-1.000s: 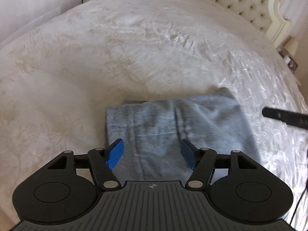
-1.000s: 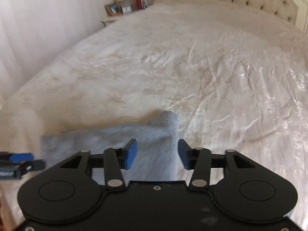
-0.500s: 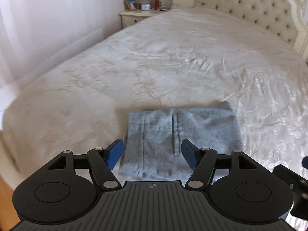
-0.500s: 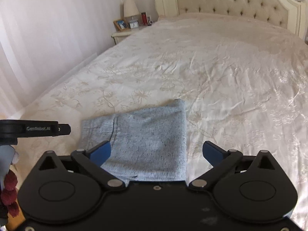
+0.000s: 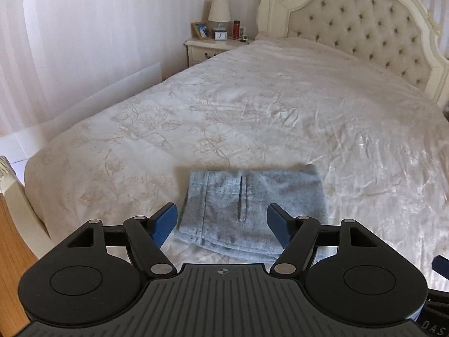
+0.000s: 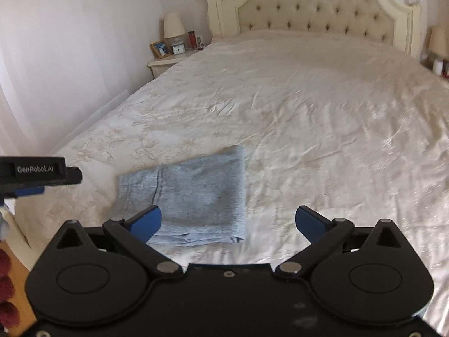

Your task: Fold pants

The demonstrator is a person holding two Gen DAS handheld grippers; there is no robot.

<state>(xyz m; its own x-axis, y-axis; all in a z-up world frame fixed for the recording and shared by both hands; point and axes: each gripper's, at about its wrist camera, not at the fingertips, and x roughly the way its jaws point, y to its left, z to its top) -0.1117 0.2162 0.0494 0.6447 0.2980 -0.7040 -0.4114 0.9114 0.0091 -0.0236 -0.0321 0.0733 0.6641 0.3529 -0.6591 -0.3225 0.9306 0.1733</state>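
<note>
The grey-blue pants (image 5: 249, 205) lie folded into a flat rectangle near the foot edge of the bed (image 5: 280, 106); they also show in the right wrist view as the same pants (image 6: 193, 193). My left gripper (image 5: 221, 226) hovers above and short of them, its jaws opening, with nothing held between its blue pads. My right gripper (image 6: 228, 223) stands wide open above the pants' right side, holding nothing. In the right wrist view the left gripper (image 6: 42, 172) pokes in from the left edge.
A cream embroidered bedspread covers the bed. A tufted headboard (image 5: 364, 28) stands at the far end, and a nightstand (image 5: 210, 47) with a lamp, a clock and a photo frame is at the far left. Wooden floor (image 5: 14, 238) shows at the lower left.
Both grippers have pulled back and up from the pants, which now lie free and look smaller. The right gripper's jaws have spread wide.
</note>
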